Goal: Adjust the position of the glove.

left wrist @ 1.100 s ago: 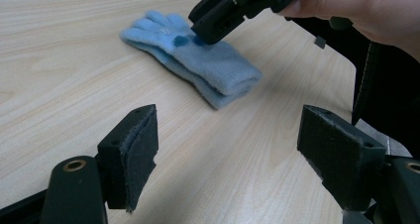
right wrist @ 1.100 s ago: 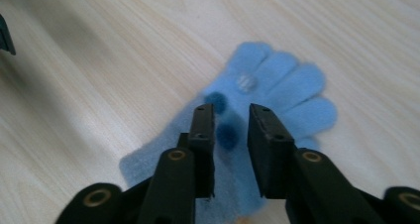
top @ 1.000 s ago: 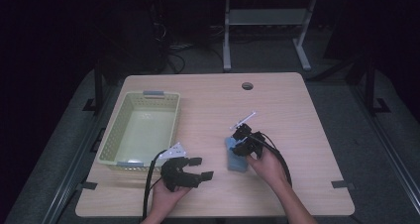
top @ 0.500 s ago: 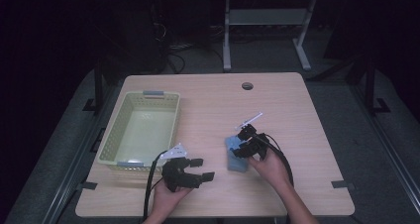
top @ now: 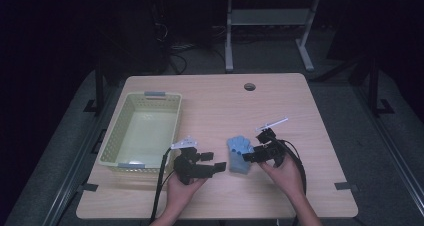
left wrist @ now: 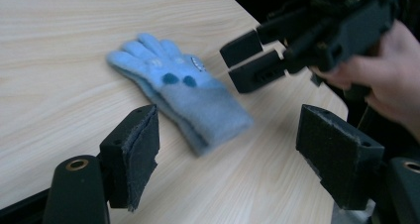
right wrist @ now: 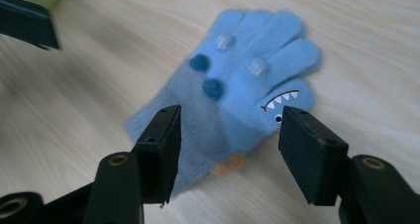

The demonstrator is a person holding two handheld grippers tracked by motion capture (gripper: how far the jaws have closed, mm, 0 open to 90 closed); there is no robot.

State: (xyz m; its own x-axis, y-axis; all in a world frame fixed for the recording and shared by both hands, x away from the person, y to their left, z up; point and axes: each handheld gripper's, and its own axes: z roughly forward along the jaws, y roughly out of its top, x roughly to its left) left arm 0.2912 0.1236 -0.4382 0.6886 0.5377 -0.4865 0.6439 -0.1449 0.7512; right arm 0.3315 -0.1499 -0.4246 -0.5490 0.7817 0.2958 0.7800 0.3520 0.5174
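Basket point(top: 141, 131) stood at the left of the desk point(top: 280, 101) in the high view, one pale yellow-green basket, nothing visible inside it, its near rim just beside the desk's front-left edge. Right of it the left tool point(top: 212, 168) pointed toward one blue glove point(top: 239, 154), which lay flat on the desk between the two tools, near the front. The left gripper view showed that tool's jaws spread wide with nothing between them point(left wrist: 228, 154), and the glove point(left wrist: 181, 97) lay ahead of them, apart. The right gripper view added what the high view could not: a toothed mouth and an eye stitched on the glove point(right wrist: 237, 90), plus dark and pale dots. The right tool point(right wrist: 225, 144) had just been opening; its jaws stood apart over the glove's cuff end, pads not pressing it. In the high view the right tool point(top: 253, 157) sat at the glove's right edge. Bare desk stretched behind and to the right.
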